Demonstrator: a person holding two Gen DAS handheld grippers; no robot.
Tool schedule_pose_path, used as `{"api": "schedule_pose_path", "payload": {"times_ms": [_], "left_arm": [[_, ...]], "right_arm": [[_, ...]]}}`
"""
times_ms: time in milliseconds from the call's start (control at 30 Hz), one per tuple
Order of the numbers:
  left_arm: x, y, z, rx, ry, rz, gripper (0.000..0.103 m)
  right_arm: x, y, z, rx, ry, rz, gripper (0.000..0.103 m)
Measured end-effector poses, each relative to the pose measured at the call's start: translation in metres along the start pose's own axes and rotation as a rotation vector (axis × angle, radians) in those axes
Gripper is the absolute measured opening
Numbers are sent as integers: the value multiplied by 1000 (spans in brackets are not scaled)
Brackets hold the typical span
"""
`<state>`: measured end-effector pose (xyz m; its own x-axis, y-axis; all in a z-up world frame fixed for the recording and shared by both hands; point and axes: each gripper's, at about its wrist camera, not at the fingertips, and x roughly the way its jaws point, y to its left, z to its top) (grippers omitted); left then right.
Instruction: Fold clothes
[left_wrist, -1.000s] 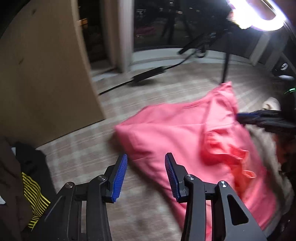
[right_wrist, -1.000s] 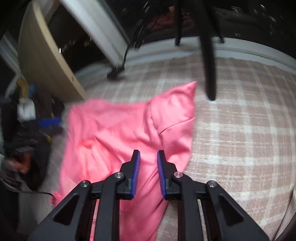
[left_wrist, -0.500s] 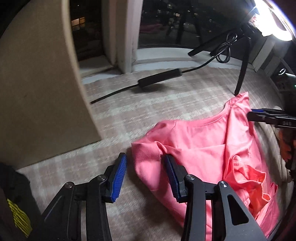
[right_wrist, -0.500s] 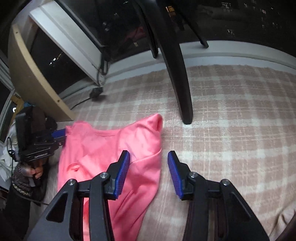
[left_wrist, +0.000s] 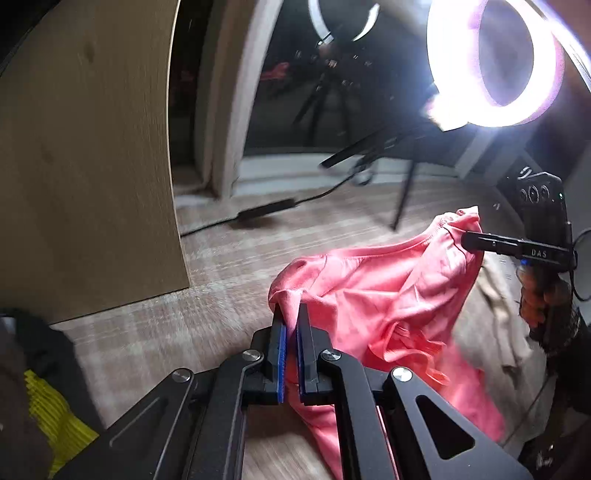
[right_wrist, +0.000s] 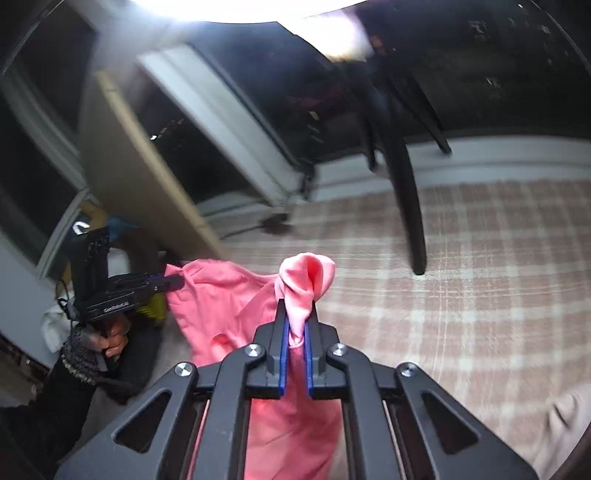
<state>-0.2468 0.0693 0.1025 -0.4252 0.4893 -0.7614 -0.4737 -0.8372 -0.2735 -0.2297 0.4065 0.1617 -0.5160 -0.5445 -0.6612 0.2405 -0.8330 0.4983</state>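
Observation:
A pink shirt (left_wrist: 388, 288) hangs lifted off the plaid cover (right_wrist: 461, 295), stretched between both grippers. In the left wrist view my left gripper (left_wrist: 290, 317) has its jaws closing, and the blue pads pinch one upper corner of the shirt. My right gripper (right_wrist: 296, 317) has its jaws closing too, with a bunched corner of the pink shirt (right_wrist: 221, 295) squeezed between its pads and sticking out above them. Each gripper also shows in the other's view: the right gripper (left_wrist: 467, 240) at the far corner, the left gripper (right_wrist: 177, 282) at the left, held by a hand.
A wooden panel (left_wrist: 85, 166) stands at the left. A lit ring light (left_wrist: 517, 62) on a tripod leg (right_wrist: 410, 206) stands at the back, with a cable and adapter (left_wrist: 266, 210) on the cover. Dark clothes with yellow stripes (left_wrist: 48, 406) lie left; a beige garment (left_wrist: 491, 325) lies right.
Both grippers, open over the flat shirt earlier, have closed on its upper corners and risen, pulling the shirt up off the plaid cover.

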Motion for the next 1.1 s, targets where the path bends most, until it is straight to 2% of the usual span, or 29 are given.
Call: {"api": "schedule_pose_path", "payload": {"times_ms": [167,300,333,400,433,500,533,567,600,667,700,800,867,967,1000,1100], "left_arm": [[-72,-41,-38,53,-86,-8,4],[-102,-57,-96,19,-99,-47,4],[-105,-62,-117,12,-81,-53,4],[-106,-68,-167,-29,6,-96,7],[-105,-70,-194,-50,67,-95,10],[-105,-69,-244,-107,188,-61,6],[-111,-65,-264,-151,219,-47,6],[-121,-61,-281,-197,233,-33,6],[-129,-59,-289,-223,233,-25,7],[-146,-59,-292,-244,213,-15,8],[-152,-62,-289,-230,199,-8,11],[-152,-77,-271,-166,162,0,24],[-142,-94,-263,-92,146,-12,29],[-111,-119,-257,37,160,14,35],[-99,-122,-257,53,177,30,36],[-72,-119,-258,36,237,35,36]], "right_arm": [[-66,39,-33,-47,-54,-17,7],[-97,57,-90,-63,-46,-51,7],[-102,59,-106,-62,-35,-54,7],[-105,60,-155,-58,74,-94,7],[-106,59,-180,-56,138,-117,7],[-108,56,-228,-45,270,-192,12],[-112,51,-247,-21,338,-261,12],[-121,46,-260,18,367,-298,12],[-131,44,-265,47,357,-295,12],[-157,47,-263,89,271,-254,16],[-164,50,-259,87,241,-244,21],[-176,60,-246,61,184,-219,25],[-172,66,-240,63,194,-195,26],[-162,72,-239,53,197,-181,27],[-155,75,-240,24,201,-211,31],[-132,81,-242,-47,218,-280,33]]}}
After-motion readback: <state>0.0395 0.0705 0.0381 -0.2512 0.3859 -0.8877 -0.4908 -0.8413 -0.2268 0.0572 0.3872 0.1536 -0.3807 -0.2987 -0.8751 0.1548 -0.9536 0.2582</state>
